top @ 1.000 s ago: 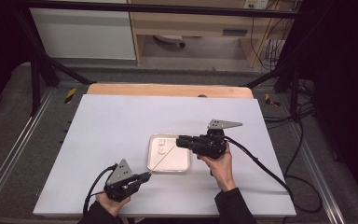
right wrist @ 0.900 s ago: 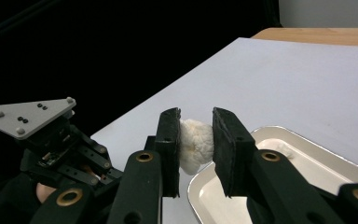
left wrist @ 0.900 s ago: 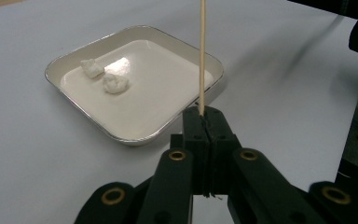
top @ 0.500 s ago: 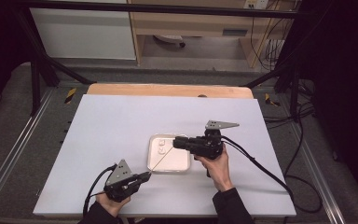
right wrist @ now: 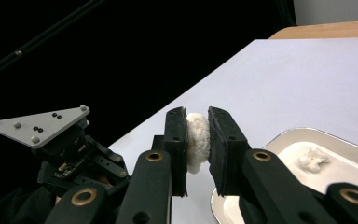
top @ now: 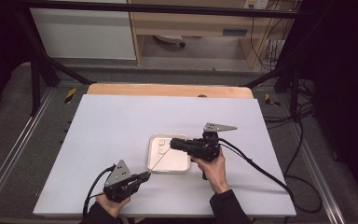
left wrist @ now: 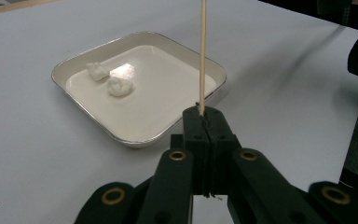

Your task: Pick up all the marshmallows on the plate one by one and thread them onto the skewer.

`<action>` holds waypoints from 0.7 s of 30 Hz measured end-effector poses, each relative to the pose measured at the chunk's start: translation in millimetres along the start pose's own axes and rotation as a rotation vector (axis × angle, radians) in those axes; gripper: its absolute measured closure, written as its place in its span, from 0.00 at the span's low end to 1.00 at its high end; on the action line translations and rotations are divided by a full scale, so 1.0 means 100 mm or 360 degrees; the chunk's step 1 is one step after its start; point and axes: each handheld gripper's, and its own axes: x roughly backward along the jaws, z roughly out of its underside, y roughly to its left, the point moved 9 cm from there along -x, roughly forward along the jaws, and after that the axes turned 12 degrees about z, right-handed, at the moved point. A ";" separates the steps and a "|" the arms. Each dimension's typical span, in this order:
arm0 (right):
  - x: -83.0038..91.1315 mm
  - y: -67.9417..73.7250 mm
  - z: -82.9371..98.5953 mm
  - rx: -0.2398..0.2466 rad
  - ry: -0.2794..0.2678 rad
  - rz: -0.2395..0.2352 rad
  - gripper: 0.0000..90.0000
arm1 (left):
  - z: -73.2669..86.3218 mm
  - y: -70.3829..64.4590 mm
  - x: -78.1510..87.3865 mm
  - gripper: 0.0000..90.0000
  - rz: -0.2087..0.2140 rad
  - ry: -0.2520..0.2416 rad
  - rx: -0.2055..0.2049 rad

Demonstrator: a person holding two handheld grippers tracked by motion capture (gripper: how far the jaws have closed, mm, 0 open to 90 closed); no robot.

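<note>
Pinching a white lump, the right gripper hides most of it; left gripper clamps a skewer, tip cut off

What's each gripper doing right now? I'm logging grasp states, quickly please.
Left gripper: closed, holding a thin wooden skewer.
Right gripper: closed on a white puffy piece, held above the table beside the tray.

Your skewer runs off the top edge of the left gripper view, so its tip is out of sight there. In the right gripper view, your jaws cover both sides of the white lump, and the tray is cut off at the right edge.
</note>
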 end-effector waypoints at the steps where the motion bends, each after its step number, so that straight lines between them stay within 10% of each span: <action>1: 0.00 0.01 0.00 -0.0001 -0.0004 -0.0005 0.88 | 0.00 0.00 0.00 0.98 0.0001 0.0000 0.0000; 21: -0.04 0.07 0.10 -0.0012 0.0018 -0.0050 0.90 | 0.03 -0.01 -0.03 0.99 -0.0021 0.0047 -0.0018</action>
